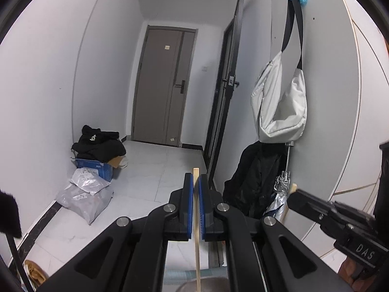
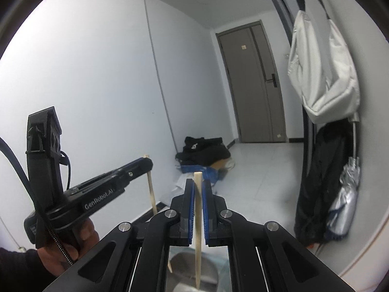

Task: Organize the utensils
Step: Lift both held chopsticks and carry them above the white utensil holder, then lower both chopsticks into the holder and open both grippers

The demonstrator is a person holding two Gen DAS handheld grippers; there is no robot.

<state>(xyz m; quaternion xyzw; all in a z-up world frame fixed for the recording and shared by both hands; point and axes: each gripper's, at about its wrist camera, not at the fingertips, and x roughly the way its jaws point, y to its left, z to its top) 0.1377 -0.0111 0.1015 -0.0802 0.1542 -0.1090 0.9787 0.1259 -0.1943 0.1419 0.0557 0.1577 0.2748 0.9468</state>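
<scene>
The left gripper has its blue-padded fingers pressed together on a pale wooden chopstick, which stands upright between them, its blunt end poking out above the tips at 12 o'clock and its shaft running down past the bottom of the view. The right gripper is likewise clamped on a second chopstick, upright, tapering to a point at 6 o'clock over a grey round container seen only in part.

Only the right wrist view shows the left gripper from the side, at 9 o'clock, with the first chopstick hanging below its tip and the person's left hand wrapped round the handle. The left wrist view shows the right gripper at 4 o'clock, with a sliver of wood at its tip.

Readable writing: "GenRobot.AI" on the left gripper's body in the right view, and "DAS" on the right gripper's body in the left view.

Beyond, both views show a grey door, a white bag hanging on the wall, a black coat and a silver umbrella beneath it, and black clothing heaped on a blue box. The grey parcels at 8 o'clock show fully only in the left view.
</scene>
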